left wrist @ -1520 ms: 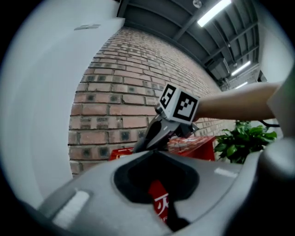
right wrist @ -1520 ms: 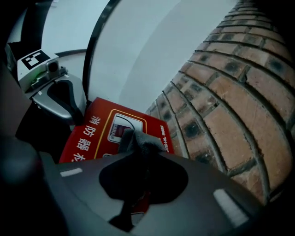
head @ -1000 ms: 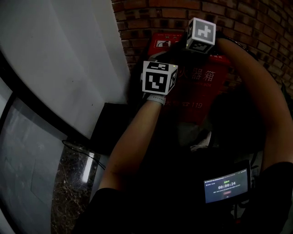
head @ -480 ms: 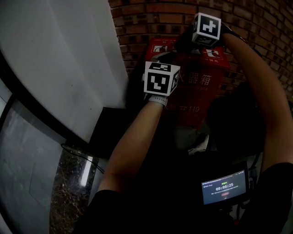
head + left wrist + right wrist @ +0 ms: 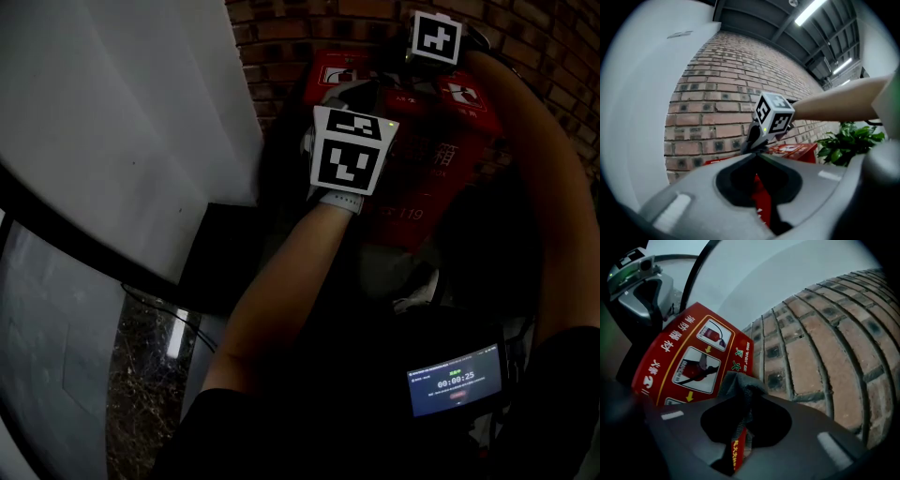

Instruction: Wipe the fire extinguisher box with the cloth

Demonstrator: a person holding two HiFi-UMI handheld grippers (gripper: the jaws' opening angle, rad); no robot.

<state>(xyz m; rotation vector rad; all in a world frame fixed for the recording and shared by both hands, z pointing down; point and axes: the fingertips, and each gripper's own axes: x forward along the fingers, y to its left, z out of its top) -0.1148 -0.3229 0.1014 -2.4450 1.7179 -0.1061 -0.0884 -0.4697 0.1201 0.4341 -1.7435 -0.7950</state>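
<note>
Pinched tight in right hand-held gripper (image 5: 743, 397): grey cloth (image 5: 740, 383), held at top edge of red fire extinguisher box (image 5: 689, 355) by brick wall (image 5: 825, 348), presumably to wipe there; left hand-held gripper (image 5: 757, 155) closed, empty, over box

Red fire extinguisher box (image 5: 427, 178) upright against brick wall; dark grey cloth (image 5: 740, 386) bunched on its top edge.

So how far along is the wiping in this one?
Done: the right hand-held gripper is shut on the cloth. In hand: it's at the box top, by the brick wall; contact unclear. The left hand-held gripper, shut and empty, hovers nearby. Left: nothing shows which faces are wiped.
</note>
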